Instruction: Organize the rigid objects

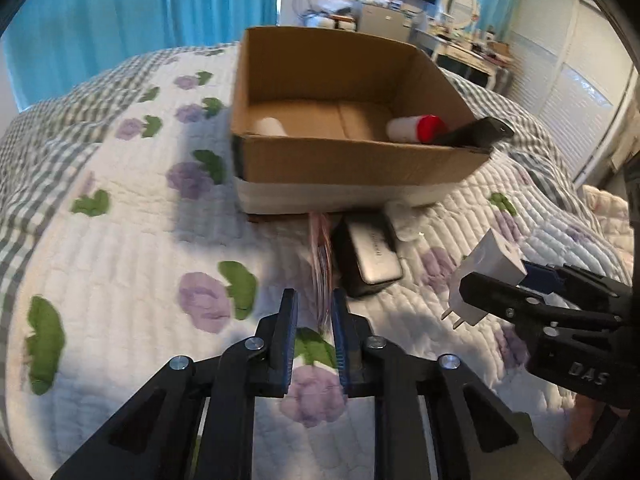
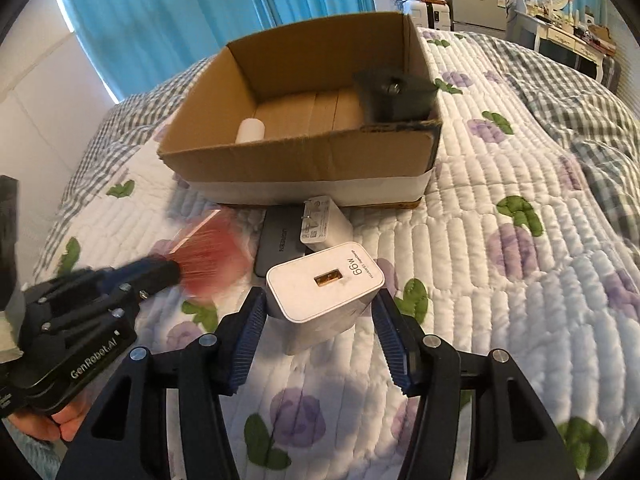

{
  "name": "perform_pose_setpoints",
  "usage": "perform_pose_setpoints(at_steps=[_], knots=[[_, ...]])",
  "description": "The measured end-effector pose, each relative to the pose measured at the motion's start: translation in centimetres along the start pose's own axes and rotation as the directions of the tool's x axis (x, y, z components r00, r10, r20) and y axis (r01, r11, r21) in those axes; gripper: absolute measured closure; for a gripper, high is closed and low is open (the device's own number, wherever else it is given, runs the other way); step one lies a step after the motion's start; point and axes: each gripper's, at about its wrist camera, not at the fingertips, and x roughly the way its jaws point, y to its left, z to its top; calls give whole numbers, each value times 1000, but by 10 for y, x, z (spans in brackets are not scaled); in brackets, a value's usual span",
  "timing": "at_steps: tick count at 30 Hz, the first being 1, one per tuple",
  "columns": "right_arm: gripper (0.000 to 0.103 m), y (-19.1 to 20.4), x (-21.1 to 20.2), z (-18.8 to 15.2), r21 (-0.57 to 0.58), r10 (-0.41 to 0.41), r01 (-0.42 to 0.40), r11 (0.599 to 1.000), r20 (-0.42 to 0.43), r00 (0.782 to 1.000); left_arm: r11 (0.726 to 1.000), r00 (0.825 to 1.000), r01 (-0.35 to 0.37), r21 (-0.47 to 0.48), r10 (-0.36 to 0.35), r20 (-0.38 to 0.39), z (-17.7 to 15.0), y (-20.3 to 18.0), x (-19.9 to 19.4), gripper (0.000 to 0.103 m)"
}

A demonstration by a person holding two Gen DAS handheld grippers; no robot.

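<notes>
An open cardboard box [image 1: 352, 162] [image 2: 304, 152] stands on the quilted bed. Inside lie a white cylinder [image 1: 270, 126] [image 2: 250, 130], a red-capped white bottle [image 1: 416, 128] and a black object [image 1: 476, 132] [image 2: 394, 94] leaning at the right corner. My left gripper [image 1: 314, 320] [image 2: 160, 272] is shut on a thin pink transparent packet [image 1: 322, 260] [image 2: 212, 256]. My right gripper [image 2: 320, 308] [image 1: 492, 280] is shut on a white 66W charger [image 2: 324, 284] [image 1: 486, 272], held above the quilt. A dark power bank [image 1: 370, 256] [image 2: 276, 244] and a second white charger [image 2: 324, 222] lie in front of the box.
The floral quilt [image 1: 132, 240] [image 2: 520, 260] covers the bed on all sides. Blue curtains [image 1: 140, 4] hang behind. A dresser with a mirror [image 1: 464, 4] and cluttered furniture stand at the far right, beside white louvred doors [image 1: 568, 92].
</notes>
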Motion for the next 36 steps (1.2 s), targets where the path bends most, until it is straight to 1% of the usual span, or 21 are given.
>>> perform_pose_setpoints(at_steps=[2,3,7,8,9,10,11,12,14,16,19,21,25,27,31,34,36], knots=[[49,1,-8,-1,0,1,-1,1000,9,1000,1000,1000,-1,11,1,-18,-2,-2,8,94],[49,0,-10,-3,0,-1,1,1000,11,1000,1000,999,17,3,-17,-32,-4,-1,12,94],[49,-5,-19,-7,9,-9,9,1000,10,1000,999,999,40,-4,-40,-33,-7,2,16,94],[49,-7,-19,-8,13,-9,9,1000,10,1000,998,998,58,0,-58,-30,-6,1,16,91],[49,-9,-19,-8,19,-10,9,1000,8,1000,999,998,52,-2,-52,-32,-5,1,17,85],[49,-10,-19,-9,22,-11,11,1000,8,1000,1000,999,26,-4,-26,-37,-5,1,19,78],[49,-10,-19,-10,24,-12,12,1000,8,1000,1000,999,4,-6,-4,-39,-5,2,21,53],[49,-11,-18,-10,25,-11,10,1000,6,1000,1000,999,-18,-14,18,-38,-5,4,22,32],[49,-11,-16,-10,24,-3,3,1000,2,1000,998,998,-59,-27,58,-16,-4,7,21,31],[49,-11,-11,-9,24,7,-7,1000,-11,1000,997,996,-75,-30,73,-43,-1,9,29,31],[50,-16,-4,-8,37,24,-22,999,-28,999,991,986,-129,-21,126,-110,2,12,50,31],[50,-18,0,-7,44,33,-32,999,-36,999,987,976,-163,15,163,-145,3,8,60,31],[50,-24,4,-5,64,61,-58,996,-44,997,971,962,-208,116,224,-154,6,-7,77,30],[50,-26,7,-4,71,70,-66,995,-49,996,964,959,-225,141,245,-145,9,-10,84,29],[50,-29,10,-5,88,90,-85,992,-57,994,963,959,-229,145,249,-138,14,-10,94,27],[50,-32,11,-7,99,95,-89,991,-64,993,965,962,-221,141,239,-132,15,-8,91,28],[50,-32,10,-7,100,99,-93,991,-62,993,961,961,-236,146,253,-114,14,-9,85,28]])
